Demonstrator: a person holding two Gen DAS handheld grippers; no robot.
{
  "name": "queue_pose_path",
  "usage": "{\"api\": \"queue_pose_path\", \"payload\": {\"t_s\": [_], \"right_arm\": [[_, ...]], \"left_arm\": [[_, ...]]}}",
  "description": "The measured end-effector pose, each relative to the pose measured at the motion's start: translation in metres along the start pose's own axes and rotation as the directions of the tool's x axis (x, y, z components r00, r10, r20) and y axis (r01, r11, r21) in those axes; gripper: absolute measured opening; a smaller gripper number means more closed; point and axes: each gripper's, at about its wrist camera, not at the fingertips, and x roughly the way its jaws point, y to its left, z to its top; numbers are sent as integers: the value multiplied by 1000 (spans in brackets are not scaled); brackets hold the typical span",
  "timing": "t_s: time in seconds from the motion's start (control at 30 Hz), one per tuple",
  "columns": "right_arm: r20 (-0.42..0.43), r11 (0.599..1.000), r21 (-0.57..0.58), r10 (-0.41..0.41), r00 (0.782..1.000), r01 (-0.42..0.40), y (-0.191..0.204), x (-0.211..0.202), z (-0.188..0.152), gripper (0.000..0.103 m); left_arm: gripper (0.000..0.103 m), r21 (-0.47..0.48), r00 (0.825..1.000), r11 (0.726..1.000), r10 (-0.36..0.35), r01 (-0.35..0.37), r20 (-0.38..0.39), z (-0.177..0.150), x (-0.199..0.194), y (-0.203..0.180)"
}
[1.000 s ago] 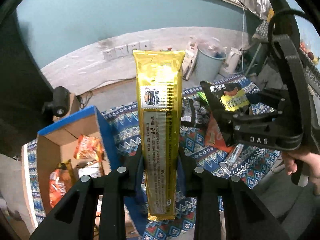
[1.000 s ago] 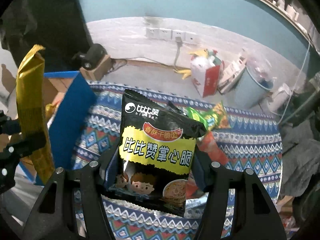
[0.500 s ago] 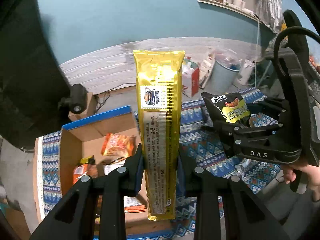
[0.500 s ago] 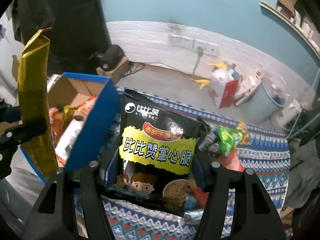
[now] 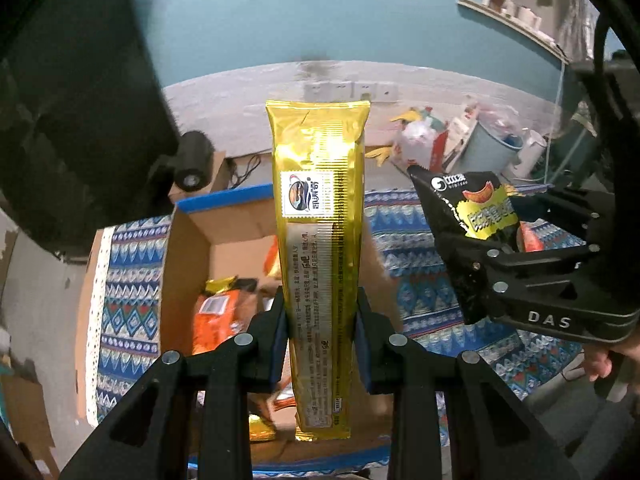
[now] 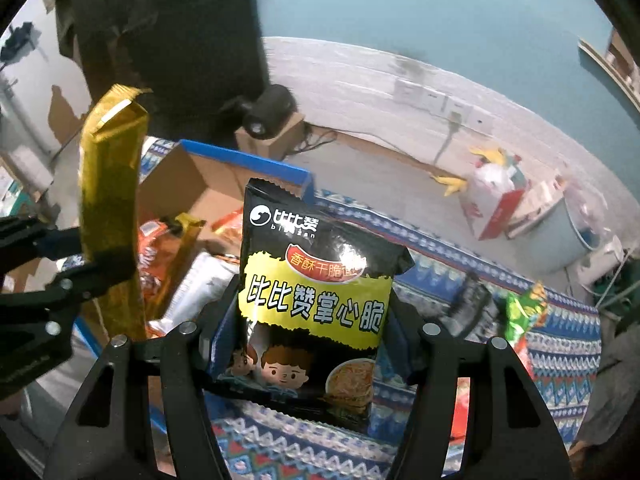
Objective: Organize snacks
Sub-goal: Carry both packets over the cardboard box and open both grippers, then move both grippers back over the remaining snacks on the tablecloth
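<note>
Left tongs (image 5: 320, 320) clamped tight on a long gold pack (image 5: 318, 248), gripped about its lower third, pack standing upright along the fingers, top seal high, bottom end hanging below the pads. Held over the open box (image 5: 188, 264), a cardboard carton with blue rim sitting at the left end of the counter (image 5: 124, 280), which is spread with a blue patterned cloth. Inside the box: orange packs (image 5: 212, 320) and a small gold one (image 5: 262, 428) near the front wall, partly blurred.

Right tongs (image 6: 312, 340) closed at mid width on a black noodle bag (image 6: 316, 292) with a yellow band of lettering, pads pressing its two side edges, bag upright and facing the camera. Held above the cloth just right of the box's blue edge (image 6: 248, 164), not over the box interior as far as can be told. In the left view the same bag (image 5: 472, 216) seen side-on in the right tongs (image 5: 516, 240), to the right of the gold pack and apart from it; fingers of a hand (image 5: 600, 364) on the handle at the lower right.

Loose on the cloth toward the right end of the counter: a green pack (image 6: 520, 312) and a dark wrapper (image 6: 472, 304), both smeared
</note>
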Motion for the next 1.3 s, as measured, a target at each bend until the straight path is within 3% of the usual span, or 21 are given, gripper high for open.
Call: {"api": "queue_pose_path", "payload": {"t_s": [0.33, 0.67, 0.77, 0.9, 1.1, 1.3], "right_arm": [[-51, 998, -53, 43, 998, -45, 42, 36, 11, 62], [-109, 992, -87, 81, 991, -91, 63, 63, 10, 63], [-124, 990, -94, 89, 988, -101, 65, 64, 9, 64], [-115, 991, -106, 69, 991, -81, 63, 59, 8, 68], [-89, 995, -79, 50, 995, -57, 49, 42, 5, 73], [-89, 999, -27, 20, 996, -23, 21, 27, -8, 74]], "left_arm": [[29, -62, 999, 998, 23, -26, -49, -17, 22, 41], [30, -83, 994, 995, 46, -54, -104, -25, 40, 53], [35, -82, 993, 995, 53, -61, -104, -25, 39, 53], [53, -76, 994, 994, 67, -74, -87, -23, 35, 48], [61, -56, 996, 997, 53, -57, -77, -19, 31, 33], [62, -12, 996, 1000, 16, -17, -84, -17, 31, 4]]}}
